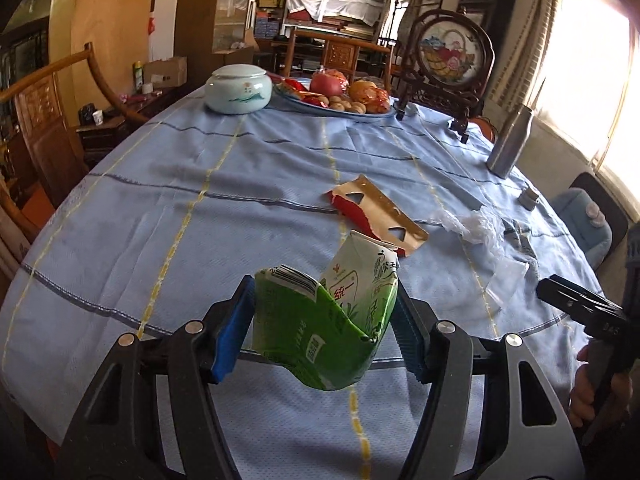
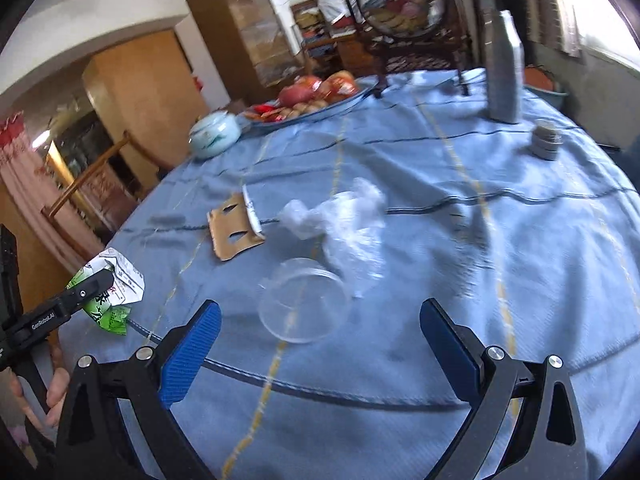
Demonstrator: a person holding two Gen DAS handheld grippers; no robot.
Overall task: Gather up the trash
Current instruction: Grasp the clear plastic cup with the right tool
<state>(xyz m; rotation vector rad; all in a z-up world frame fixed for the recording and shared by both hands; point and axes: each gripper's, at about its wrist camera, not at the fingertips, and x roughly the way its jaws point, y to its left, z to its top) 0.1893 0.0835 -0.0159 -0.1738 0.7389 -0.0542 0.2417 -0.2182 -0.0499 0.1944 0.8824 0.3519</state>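
Observation:
A crumpled green and white drink carton [image 1: 320,332] sits between the blue pads of my left gripper [image 1: 322,326], which is shut on it just above the blue tablecloth [image 1: 200,240]. From the right wrist view the carton [image 2: 116,284] shows at the left table edge. My right gripper [image 2: 320,312] is open and holds nothing, its fingers on either side of a clear plastic lid [image 2: 304,300] lying on the cloth. Beyond the lid lie crumpled clear plastic wrap [image 2: 344,220] and a torn cardboard piece [image 2: 234,228]. That cardboard [image 1: 380,212] is red-edged in the left wrist view.
At the far end stand a pale ceramic jar [image 1: 238,88], a plate of fruit and nuts [image 1: 340,98] and a round framed picture on a dark stand [image 1: 448,60]. A steel bottle [image 2: 504,68] and a small tin [image 2: 544,142] stand at the right. Wooden chairs [image 1: 44,120] flank the table.

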